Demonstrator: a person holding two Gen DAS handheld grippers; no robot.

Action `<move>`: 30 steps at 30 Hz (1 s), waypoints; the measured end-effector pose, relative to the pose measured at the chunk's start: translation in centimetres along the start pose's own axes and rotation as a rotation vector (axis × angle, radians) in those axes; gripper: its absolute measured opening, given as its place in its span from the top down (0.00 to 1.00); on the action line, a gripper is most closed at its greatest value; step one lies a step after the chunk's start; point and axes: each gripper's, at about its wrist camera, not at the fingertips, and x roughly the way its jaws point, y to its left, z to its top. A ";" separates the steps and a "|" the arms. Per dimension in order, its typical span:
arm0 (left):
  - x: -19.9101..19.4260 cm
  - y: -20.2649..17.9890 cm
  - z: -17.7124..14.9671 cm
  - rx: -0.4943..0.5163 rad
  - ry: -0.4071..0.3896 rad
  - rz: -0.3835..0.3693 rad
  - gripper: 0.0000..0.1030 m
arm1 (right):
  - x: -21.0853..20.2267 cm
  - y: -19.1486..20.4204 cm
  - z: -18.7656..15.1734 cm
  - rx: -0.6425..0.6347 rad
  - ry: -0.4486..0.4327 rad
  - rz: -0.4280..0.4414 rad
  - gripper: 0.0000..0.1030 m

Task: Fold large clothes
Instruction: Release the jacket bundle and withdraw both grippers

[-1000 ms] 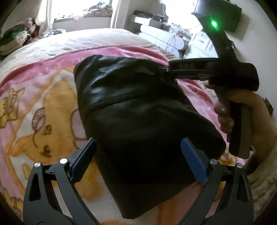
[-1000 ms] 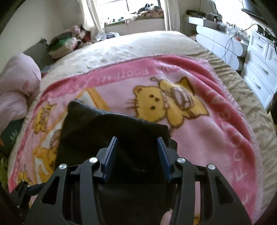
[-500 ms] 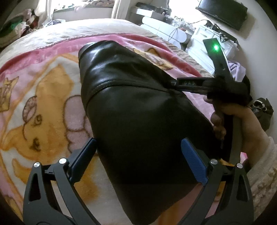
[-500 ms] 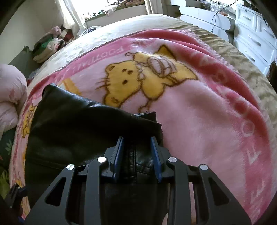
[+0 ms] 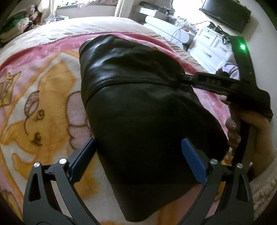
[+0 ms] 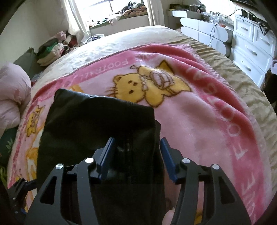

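Note:
A folded black leather garment (image 5: 142, 110) lies on the pink cartoon blanket (image 5: 43, 97). My left gripper (image 5: 138, 159) is open, its blue-padded fingers (image 5: 193, 164) spread wide over the garment's near end. In the right wrist view the garment (image 6: 97, 121) lies at lower left on the blanket (image 6: 199, 121). My right gripper (image 6: 136, 155) is open, its fingers straddling the garment's right edge without pinching it. From the left wrist view the right gripper (image 5: 187, 78) reaches in flat at the garment's right edge, held by a hand.
A beige bedspread (image 6: 225, 65) lies under the blanket. White drawers (image 6: 251, 43) and a white cabinet stand at right. Stacked clothes (image 6: 52, 50) and a pink duvet (image 6: 12, 90) are at left. A dark TV (image 5: 225, 12) hangs on the wall.
My right gripper was pinched on the garment's edge half a second ago and has now opened. The garment has settled flatter on the blanket. My left gripper stays open over it.

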 end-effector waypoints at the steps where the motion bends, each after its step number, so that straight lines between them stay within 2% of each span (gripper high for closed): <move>1: -0.1 0.0 0.0 -0.001 -0.001 0.001 0.12 | -0.3 0.0 -0.1 -0.004 -0.001 0.005 0.44; 7: -0.7 -0.2 0.2 0.002 -0.007 0.010 0.12 | -1.9 -0.2 -1.1 -0.017 -0.006 0.008 0.36; 11: -1.2 -0.7 0.2 0.011 -0.012 0.013 0.11 | -3.1 -0.4 -1.6 -0.016 -0.012 0.013 0.35; 14: -2.1 -1.1 0.0 0.018 -0.025 0.014 0.10 | -5.0 -0.4 -2.4 -0.013 -0.037 0.029 0.29; 17: -3.4 -1.5 -0.3 0.021 -0.042 0.021 0.09 | -7.4 -0.3 -3.4 -0.002 -0.075 0.055 0.19; 19: -4.3 -1.7 -0.8 0.020 -0.052 0.032 0.09 | -9.4 -0.3 -4.7 0.004 -0.108 0.067 0.11; 22: -5.4 -1.9 -2.0 0.027 -0.070 0.058 0.09 | -12.3 0.0 -7.1 0.009 -0.161 0.081 0.04; 30: -8.2 -2.6 -6.9 0.025 -0.120 0.101 0.09 | -16.1 1.6 -14.3 -0.043 -0.203 0.082 0.04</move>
